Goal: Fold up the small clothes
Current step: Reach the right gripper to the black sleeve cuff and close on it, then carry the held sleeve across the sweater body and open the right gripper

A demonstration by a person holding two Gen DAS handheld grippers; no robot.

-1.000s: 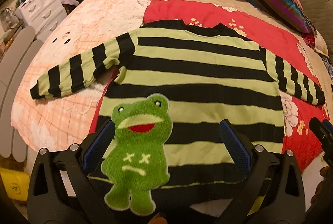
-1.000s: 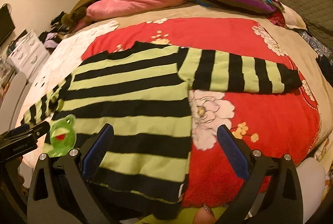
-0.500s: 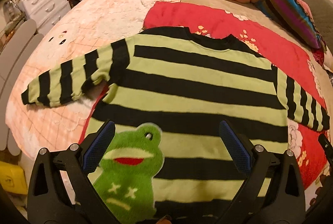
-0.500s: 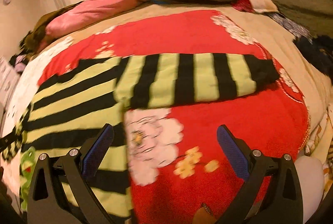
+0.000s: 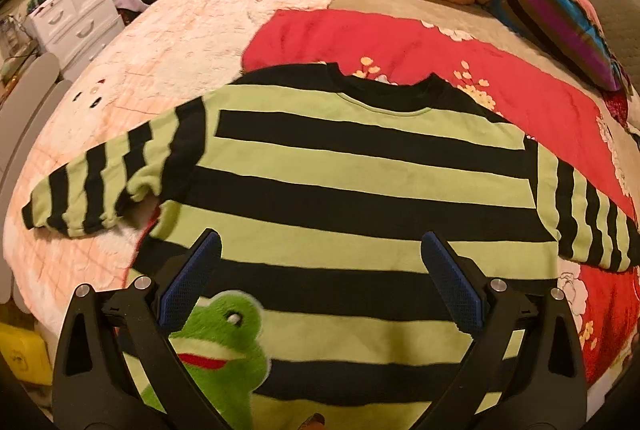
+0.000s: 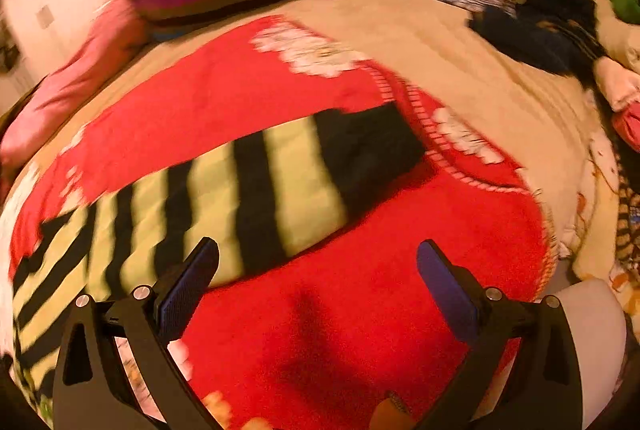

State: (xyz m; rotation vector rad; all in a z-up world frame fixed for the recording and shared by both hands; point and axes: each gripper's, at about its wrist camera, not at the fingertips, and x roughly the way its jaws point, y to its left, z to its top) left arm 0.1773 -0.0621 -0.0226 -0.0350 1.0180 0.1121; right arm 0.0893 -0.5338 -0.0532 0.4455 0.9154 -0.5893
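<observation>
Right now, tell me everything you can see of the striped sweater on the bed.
The striped sweater is a small knit-looking pullover in wide black and light-green bands, with a black collar. It lies flat, spread open on the red floral blanket, collar away from the camera. One sleeve reaches onto the pale quilt, its underside rumpled; the other sleeve stretches across the red blanket. A fuzzy green frog patch sits near the hem. Neither hand-held gripper touches it.

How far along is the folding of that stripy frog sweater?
Barely begun. Done: the sweater lies spread flat on the bed, both sleeves out. In hand: nothing; the left gripper hovers open over its body, the right gripper open near the right sleeve. Left: every fold.
</observation>
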